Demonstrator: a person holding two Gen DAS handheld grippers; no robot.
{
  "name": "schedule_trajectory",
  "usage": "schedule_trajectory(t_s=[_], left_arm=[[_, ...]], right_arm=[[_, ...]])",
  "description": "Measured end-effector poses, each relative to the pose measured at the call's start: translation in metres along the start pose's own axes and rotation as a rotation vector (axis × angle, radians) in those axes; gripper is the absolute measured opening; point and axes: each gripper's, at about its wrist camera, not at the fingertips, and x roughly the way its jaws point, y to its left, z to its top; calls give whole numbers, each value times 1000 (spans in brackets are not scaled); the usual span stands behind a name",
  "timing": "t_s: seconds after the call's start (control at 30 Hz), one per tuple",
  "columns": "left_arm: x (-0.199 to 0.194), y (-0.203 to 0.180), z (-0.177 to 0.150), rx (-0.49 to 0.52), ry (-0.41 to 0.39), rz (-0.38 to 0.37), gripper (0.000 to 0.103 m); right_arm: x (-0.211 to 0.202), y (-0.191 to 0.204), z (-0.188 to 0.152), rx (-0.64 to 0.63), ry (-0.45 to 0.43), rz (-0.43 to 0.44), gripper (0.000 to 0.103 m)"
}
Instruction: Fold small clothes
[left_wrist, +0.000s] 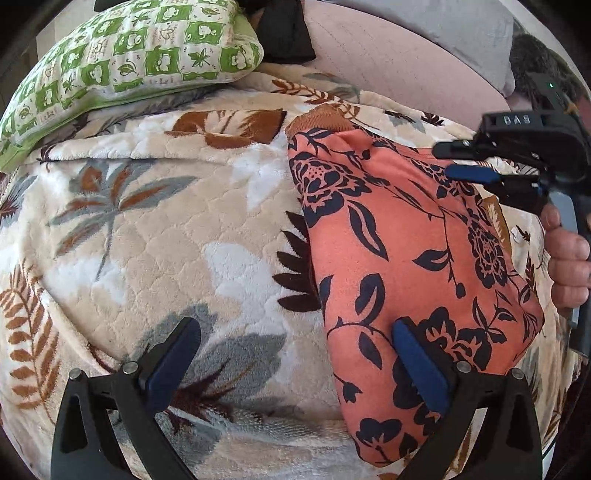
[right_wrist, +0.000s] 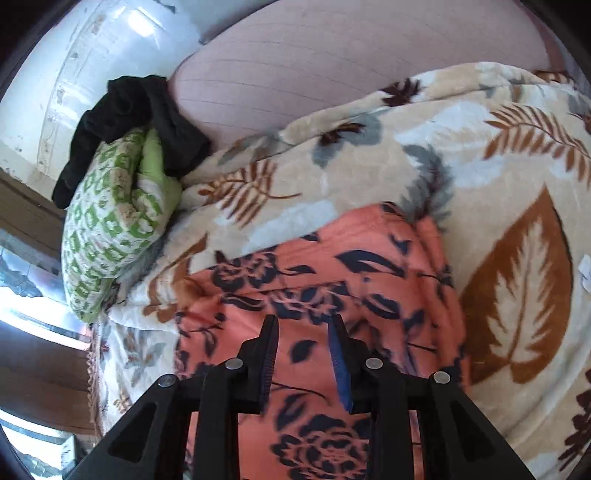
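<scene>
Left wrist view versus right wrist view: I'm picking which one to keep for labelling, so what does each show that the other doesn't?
Only the left wrist view shows the right gripper from outside with the person's hand, and the open left gripper. Only the right wrist view shows the white wall and the black cloth lying across the green pillow. Both show the orange floral garment on the leaf-print blanket.

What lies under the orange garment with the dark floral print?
The orange floral garment lies on a plush beige blanket with a leaf pattern, visible all around it. Whatever is directly beneath the cloth is covered and cannot be seen.
</scene>
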Motion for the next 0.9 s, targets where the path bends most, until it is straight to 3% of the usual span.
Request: schedule_trajectory(t_s=[0.13,0.23,0.27,0.37,0.53,0.6,0.63,0.7,0.83,0.9], left_arm=[[-1,0,-2,16,-8,6,103],[0,-1,-1,27,-15,19,103],[0,-1,-1,29,-13,9,103],[0,1,1,13,-5,-15,103],[-13,-2,2,25,-62,-40,103],[-20,-3,4,29,-93,-61,103],[-23,-5,4,27,-106,-70,103],[-24,-8,6,24,-120,-87,103],[-14,-10,7,13,-77,-195,103],[-9,-10,7,-6,-64,-212,103]], right_arm=[[36,53,0,-126,73,83,31],[93,64,-1,-163,152,-1,30],[97,64,-1,-164,129,17,30],[79,61,3,-122,107,50,30],[2,25,-16,-90,-15,128,32],[-31,1,-27,-49,-79,152,60],[-47,-13,-35,-19,-116,155,88],[-76,-42,-54,41,-202,191,90],[-93,-95,-76,157,-180,244,90],[-88,-120,-84,216,-171,243,90]])
